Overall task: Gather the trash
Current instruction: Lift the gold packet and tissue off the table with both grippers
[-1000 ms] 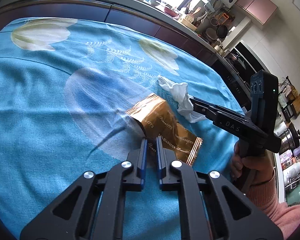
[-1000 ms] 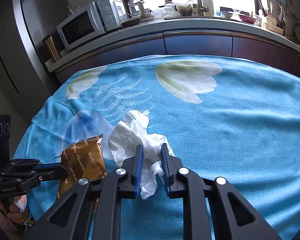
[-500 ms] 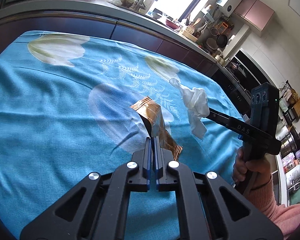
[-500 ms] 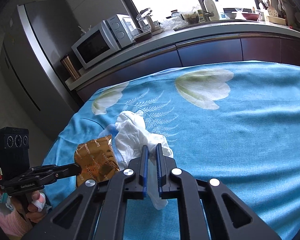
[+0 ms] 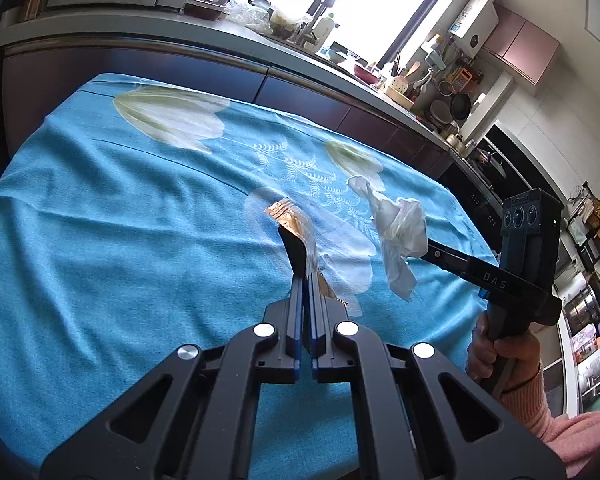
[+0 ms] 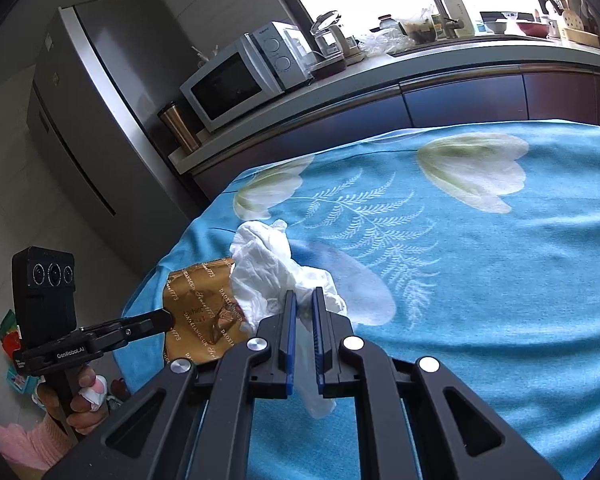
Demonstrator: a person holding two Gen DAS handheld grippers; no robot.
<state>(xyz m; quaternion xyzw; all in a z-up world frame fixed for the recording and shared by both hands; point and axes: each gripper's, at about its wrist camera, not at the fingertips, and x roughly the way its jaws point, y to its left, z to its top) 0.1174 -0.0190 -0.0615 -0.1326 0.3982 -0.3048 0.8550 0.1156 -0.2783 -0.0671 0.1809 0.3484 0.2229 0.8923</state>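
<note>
Both grippers loaded, both items clear of the tablecloth.

Left gripper: jaws closed almost flat on the gold foil wrapper. Wrapper stands edge-on straight ahead of the fingertips, crimped end farthest out, a lower tail hanging just right of the jaws. From the right wrist view the same wrapper sits ahead-left, broad face showing printed script.

Right gripper: jaws pinched on the crumpled white tissue, only a narrow gap left between the blue pads. Bulk of the wad bunches ahead of and above the tips; a loose tail droops below, back between the fingers.

Handling judgement: both very light. Wrapper is thin, glossy and crinkly, likely slippery, and holds a crease; best pinched across a flat face near an edge, as now. Tissue is soft, compressible, tears easily; grip the dense middle, not a trailing corner, or it may pull through.

Cloth: blue, woven, wrinkled, pale tulip and fern print.
</note>
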